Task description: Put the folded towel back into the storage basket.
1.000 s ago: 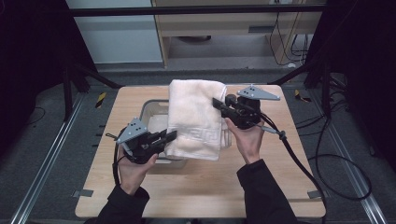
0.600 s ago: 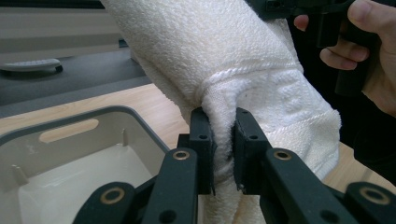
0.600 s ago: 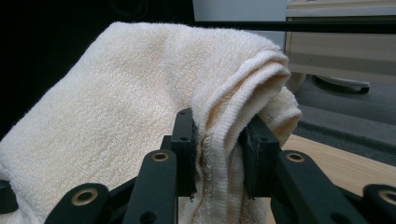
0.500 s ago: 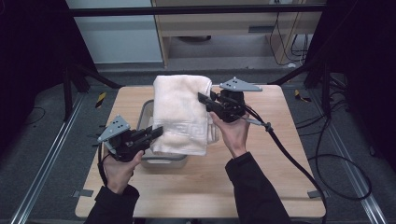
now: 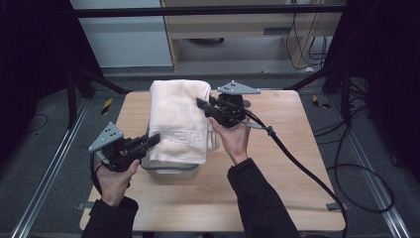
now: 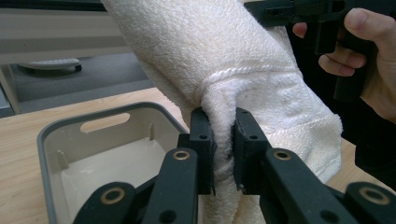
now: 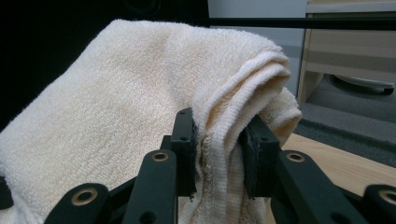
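While the folded cream towel (image 5: 177, 121) hangs in the air over the grey plastic bin (image 5: 171, 168), which sits near the front left of the table (image 5: 292, 163), both grippers have it clamped. The left gripper (image 5: 151, 140) pinches the towel's lower left edge near the patterned border; in the left gripper view its jaws are pressed tight on a gathered fold of terry (image 6: 224, 121), with the open, empty bin (image 6: 70, 154) just below. The right gripper (image 5: 203, 105) grips the towel's right edge higher up and toward the table's middle, its jaws closed on a thick bundle of layers (image 7: 219, 130). Holding two opposite edges at different heights keeps the folds from spilling open and lets the cloth drape as one slab. The towel's bottom hem lies at the bin's near rim, so it seems placed for lowering into the bin, which will likely call for bringing both hands down together.
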The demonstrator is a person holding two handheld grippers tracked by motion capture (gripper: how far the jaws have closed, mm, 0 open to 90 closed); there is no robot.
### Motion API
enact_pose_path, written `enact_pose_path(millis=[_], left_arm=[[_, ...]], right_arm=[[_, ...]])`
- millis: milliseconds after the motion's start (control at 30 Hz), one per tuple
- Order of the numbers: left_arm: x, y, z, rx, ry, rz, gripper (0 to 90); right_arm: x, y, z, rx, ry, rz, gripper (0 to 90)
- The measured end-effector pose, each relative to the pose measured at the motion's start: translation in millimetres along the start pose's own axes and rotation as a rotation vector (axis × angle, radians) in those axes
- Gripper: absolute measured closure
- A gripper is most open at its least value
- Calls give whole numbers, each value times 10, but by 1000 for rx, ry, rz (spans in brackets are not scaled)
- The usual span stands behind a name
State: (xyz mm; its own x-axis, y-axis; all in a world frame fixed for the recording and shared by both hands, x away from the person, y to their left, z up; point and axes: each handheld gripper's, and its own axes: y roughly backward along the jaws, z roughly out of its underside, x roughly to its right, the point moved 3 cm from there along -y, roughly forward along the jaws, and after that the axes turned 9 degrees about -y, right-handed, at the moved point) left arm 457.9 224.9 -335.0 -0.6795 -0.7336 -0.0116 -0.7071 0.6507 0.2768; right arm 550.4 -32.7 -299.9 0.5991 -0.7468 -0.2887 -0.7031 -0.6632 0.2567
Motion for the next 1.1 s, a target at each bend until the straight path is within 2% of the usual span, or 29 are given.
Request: enact_pose_path(millis=[200, 433, 800, 1100], left_arm=[[-75, 30, 55, -14, 9, -11, 793], [-198, 41, 174, -39, 32, -25, 793], [-376, -76, 370, -97, 59, -34, 794], [-530, -179, 573, -163, 80, -51, 794]], right_arm=[[-20, -127, 47, -20, 0, -5, 698], [-35, -360, 153, -52, -7, -17, 697], [42, -597, 310, -101, -25, -3, 696], [137, -870, 515, -154, -55, 4, 696]])
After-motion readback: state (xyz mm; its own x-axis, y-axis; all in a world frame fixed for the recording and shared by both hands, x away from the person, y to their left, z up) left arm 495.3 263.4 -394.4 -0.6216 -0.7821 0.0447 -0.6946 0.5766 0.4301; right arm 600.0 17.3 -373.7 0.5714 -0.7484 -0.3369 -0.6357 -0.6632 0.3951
